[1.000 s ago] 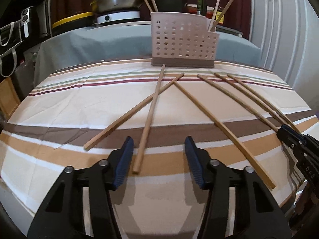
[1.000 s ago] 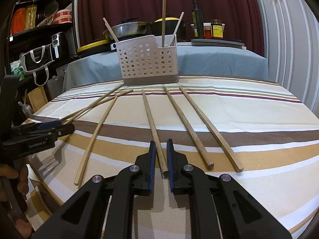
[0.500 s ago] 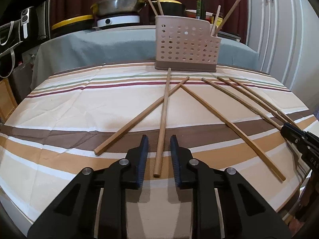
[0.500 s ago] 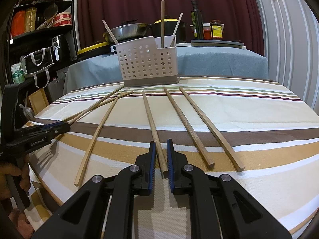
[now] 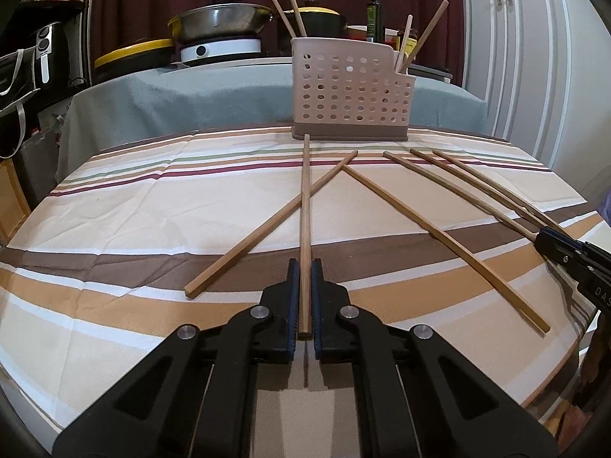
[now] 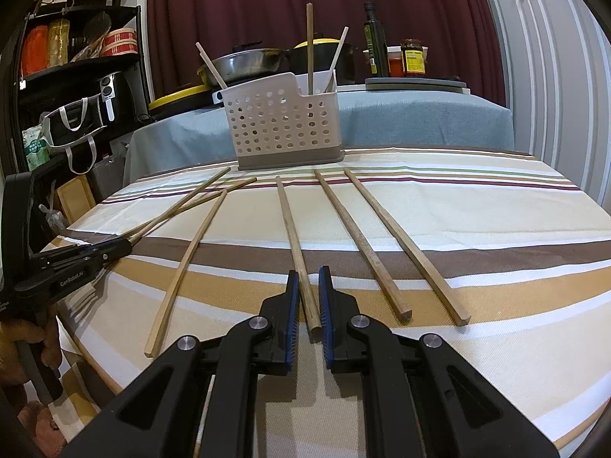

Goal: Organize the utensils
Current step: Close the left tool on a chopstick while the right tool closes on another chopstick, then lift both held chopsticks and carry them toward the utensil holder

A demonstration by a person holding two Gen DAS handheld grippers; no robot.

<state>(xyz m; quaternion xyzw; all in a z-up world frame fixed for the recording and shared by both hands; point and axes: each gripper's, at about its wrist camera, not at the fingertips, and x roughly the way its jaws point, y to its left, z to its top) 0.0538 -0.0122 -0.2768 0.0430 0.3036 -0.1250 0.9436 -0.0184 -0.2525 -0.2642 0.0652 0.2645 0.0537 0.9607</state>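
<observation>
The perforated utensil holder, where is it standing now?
In the left wrist view, the utensil holder stands upright at the far edge of the striped tablecloth, just beyond the far tip of the chopstick.

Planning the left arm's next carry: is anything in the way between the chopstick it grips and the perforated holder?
Nothing visible blocks it. The left gripper has its jaws closed on a long wooden chopstick that crosses over another wooden chopstick. Only bare striped tablecloth lies before the beige perforated plastic holder.
</observation>
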